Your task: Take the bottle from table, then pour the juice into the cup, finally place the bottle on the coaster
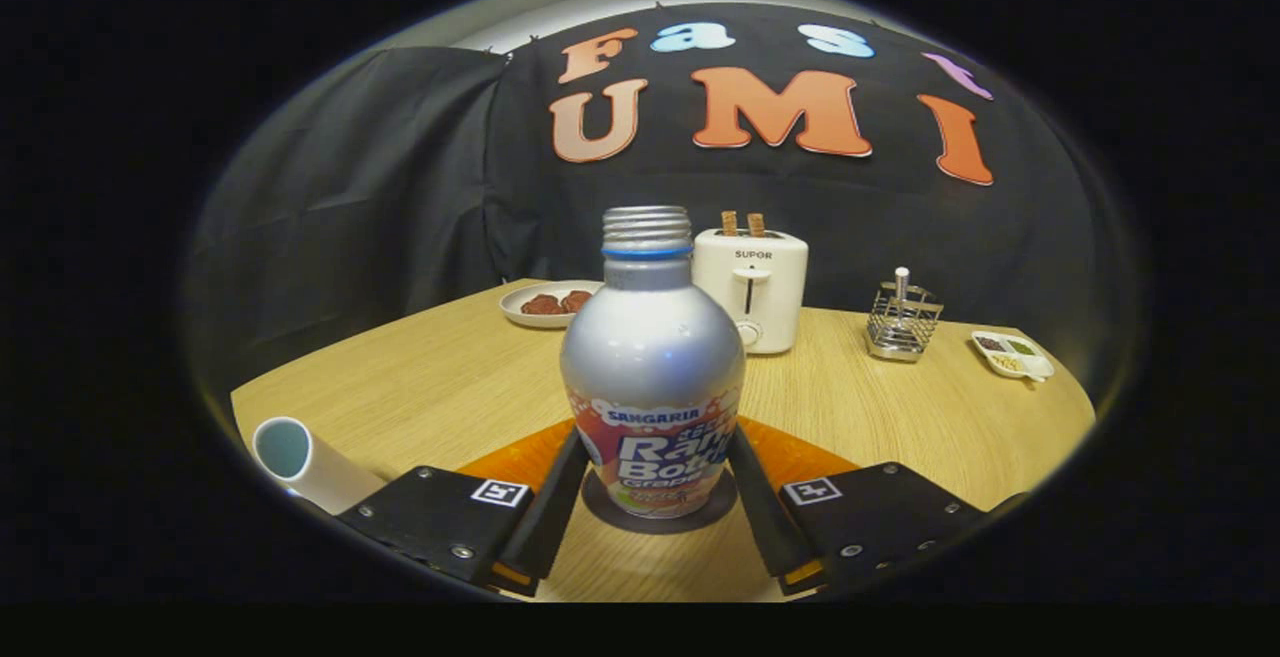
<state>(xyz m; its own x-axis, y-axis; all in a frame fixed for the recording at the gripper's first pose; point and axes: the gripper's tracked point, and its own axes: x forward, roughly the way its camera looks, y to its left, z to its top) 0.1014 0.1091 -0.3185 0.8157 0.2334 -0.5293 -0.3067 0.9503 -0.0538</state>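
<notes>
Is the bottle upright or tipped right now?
Upright: the bottle stands on the dark coaster, open neck up, between the gripper fingers, which touch its sides.

The bottle (652, 377) stands upright on the dark coaster (610, 512), filling the gap between the gripper (652, 477) fingers, which seem to touch its sides. The white cup (300, 459) lies close beside the left finger. Bare table (440, 377) lies open before the toaster (755, 287), plate (550, 303), wire rack (902, 320) and small dish (1012, 354).
</notes>
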